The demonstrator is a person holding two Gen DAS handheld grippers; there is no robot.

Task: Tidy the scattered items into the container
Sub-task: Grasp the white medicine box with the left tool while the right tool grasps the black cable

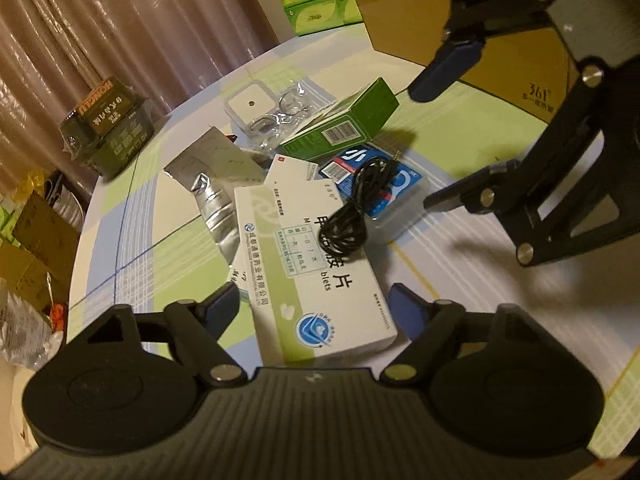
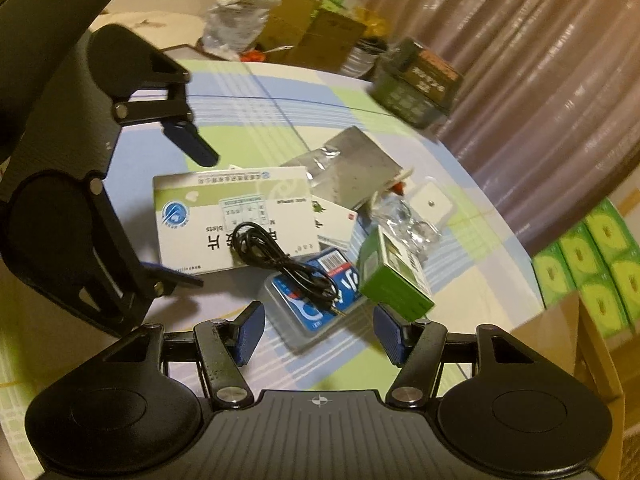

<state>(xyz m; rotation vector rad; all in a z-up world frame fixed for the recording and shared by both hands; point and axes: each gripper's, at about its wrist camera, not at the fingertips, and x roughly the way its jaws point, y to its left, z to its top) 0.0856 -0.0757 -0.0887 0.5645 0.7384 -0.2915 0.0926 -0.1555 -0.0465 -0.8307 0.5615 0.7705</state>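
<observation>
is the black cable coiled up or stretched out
Mostly coiled: the black cable sits in a loose bundle on the white medicine box, with one short end trailing onto the blue box.

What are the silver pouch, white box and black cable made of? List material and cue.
Silver pouch: likely metallised foil, shiny and creased.
White box: apparently printed cardboard, smooth, with sharp folded edges.
Black cable: probably rubber or plastic sheath, coiled, metal plug tip.
</observation>
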